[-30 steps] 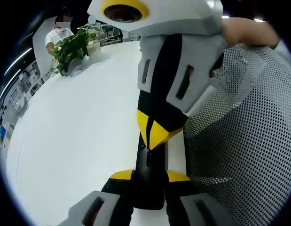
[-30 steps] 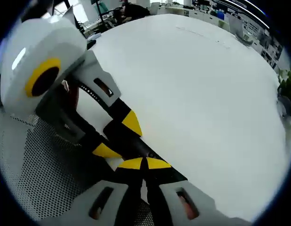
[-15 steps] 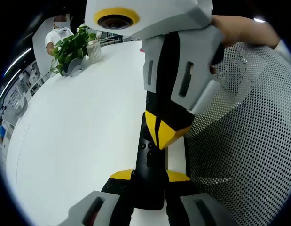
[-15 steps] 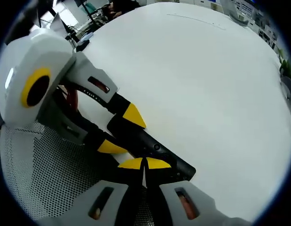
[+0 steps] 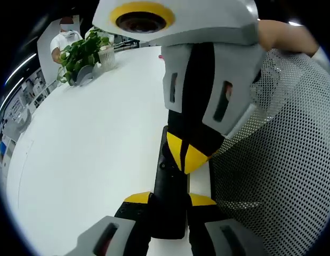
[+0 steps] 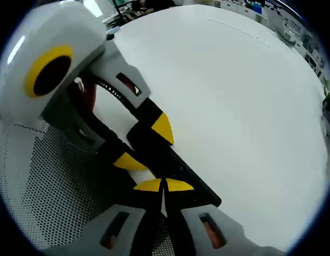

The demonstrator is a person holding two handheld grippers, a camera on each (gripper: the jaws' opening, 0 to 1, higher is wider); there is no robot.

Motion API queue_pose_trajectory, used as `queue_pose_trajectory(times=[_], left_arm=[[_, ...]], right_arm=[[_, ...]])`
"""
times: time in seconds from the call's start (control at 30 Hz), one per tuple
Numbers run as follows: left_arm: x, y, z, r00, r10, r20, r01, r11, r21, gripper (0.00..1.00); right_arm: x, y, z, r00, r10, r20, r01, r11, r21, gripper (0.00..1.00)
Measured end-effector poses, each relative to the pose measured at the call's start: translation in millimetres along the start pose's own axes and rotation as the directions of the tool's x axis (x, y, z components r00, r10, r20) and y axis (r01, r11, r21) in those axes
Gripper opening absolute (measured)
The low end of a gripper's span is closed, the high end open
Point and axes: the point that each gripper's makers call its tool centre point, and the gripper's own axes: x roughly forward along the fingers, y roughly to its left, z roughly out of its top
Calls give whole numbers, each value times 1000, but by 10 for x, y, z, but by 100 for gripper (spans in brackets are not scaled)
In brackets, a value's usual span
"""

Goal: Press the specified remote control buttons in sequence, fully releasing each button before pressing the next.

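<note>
Left gripper view: left tongs [image 5: 167, 198] clamp the black remote [image 5: 169, 205], its long axis running away over the white bench [image 5: 90, 160]. Right tongs [image 5: 187, 154], tips together, have dropped back onto its buttons — likely the next press. Right gripper view: right tongs [image 6: 163, 185] sit pinched over the remote [image 6: 172, 168], which lies diagonally — the other tongs [image 6: 139, 143] grip it.

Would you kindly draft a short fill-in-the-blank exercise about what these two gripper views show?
1. The left hand-held gripper is shut on a black ____.
2. The right hand-held gripper has its yellow tips ____ together above the remote control.
3. The remote lies over the edge of a ____ table.
4. At the table's far end stands a potted ____.

Missing words: remote control; closed; white; plant
</note>
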Motion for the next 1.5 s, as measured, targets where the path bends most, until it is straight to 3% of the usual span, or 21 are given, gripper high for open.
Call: queue_pose_trajectory(times=[0.17, 0.67, 0.9, 1.17, 1.5], left_arm=[[0, 1, 4, 1000, 1, 4, 0, 1000, -8, 25], [-7, 1, 3, 1000, 3, -7, -3, 1000, 12, 25], [-29, 24, -33, 1000, 11, -28, -12, 1000, -2, 25], [-76, 36, -93, 999, 16, -44, -16, 1000, -16, 25], [-63, 36, -79, 999, 14, -34, -15, 1000, -26, 24]], right_arm=[[-1, -20, 4, 1000, 7, 0, -7, 1000, 2, 0], [-17, -21, -34, 999, 25, -25, -22, 993, 113, 0], [-78, -50, 131, 998, 11, 60, -18, 992, 123, 0], [-26, -62, 272, 994, -1, 113, -11, 995, 100, 0], [27, -56, 277, 995, -9, 102, 1, 997, 76, 0]])
